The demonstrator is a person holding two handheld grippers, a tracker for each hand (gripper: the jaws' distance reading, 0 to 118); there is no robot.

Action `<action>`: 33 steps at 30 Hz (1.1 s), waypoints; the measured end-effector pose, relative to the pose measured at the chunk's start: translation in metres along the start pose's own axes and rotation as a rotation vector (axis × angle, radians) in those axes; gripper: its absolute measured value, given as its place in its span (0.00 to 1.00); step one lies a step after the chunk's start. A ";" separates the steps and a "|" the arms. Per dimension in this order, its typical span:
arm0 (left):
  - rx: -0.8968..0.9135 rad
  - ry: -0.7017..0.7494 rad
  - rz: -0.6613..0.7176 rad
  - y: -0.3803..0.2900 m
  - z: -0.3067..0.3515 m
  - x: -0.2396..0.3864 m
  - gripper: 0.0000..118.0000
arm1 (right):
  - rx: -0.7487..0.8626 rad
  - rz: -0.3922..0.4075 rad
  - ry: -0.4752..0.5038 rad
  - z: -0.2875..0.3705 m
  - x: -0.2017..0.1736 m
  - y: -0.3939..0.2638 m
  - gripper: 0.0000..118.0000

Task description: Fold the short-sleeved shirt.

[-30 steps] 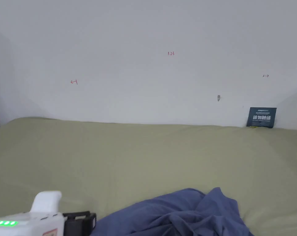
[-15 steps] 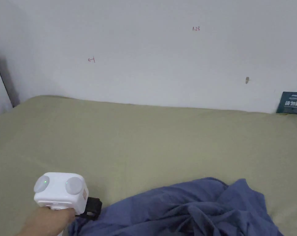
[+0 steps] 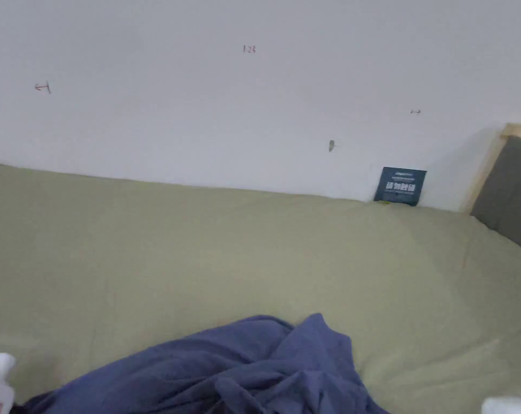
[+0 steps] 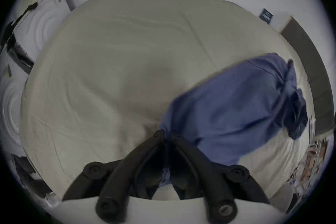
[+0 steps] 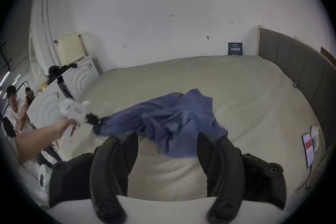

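Left gripper (image 4: 166,134) now clamped on shirt (image 4: 234,108) edge, fabric pulled leftward.

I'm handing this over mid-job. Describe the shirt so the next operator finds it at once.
Start from the wide bed with the pale green sheet against the white wall. On its near side lies the shirt, a crumpled heap with one edge pinched in the left gripper. It is the one blue, rumpled thing on the sheet; the phone by the headboard is flat and hard.

The shirt (image 3: 227,372) lies crumpled on the bed (image 3: 200,259), the phone (image 5: 308,149) well to its right.
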State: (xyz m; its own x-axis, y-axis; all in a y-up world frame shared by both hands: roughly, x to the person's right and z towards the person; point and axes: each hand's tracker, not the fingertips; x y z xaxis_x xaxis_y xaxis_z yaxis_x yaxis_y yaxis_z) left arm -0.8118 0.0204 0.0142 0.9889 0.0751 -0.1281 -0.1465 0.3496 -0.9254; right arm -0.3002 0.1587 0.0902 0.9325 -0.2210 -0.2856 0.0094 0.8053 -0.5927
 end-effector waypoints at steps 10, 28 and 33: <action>0.069 0.013 -0.040 -0.020 0.011 -0.013 0.03 | -0.434 -0.212 -0.273 -0.279 0.097 0.116 0.62; 0.021 -0.043 0.003 -0.015 0.000 -0.020 0.03 | -0.520 -0.351 -0.190 -0.332 0.086 0.110 0.02; 0.120 -0.087 0.078 -0.009 0.032 -0.024 0.03 | -0.360 -0.425 -0.058 -0.261 0.090 0.138 0.02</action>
State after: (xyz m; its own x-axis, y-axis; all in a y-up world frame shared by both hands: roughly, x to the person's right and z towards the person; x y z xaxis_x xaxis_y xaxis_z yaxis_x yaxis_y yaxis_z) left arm -0.8351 0.0456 0.0374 0.9693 0.1853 -0.1614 -0.2295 0.4481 -0.8640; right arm -0.3092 0.1066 -0.2138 0.8918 -0.4468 0.0706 0.2748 0.4112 -0.8691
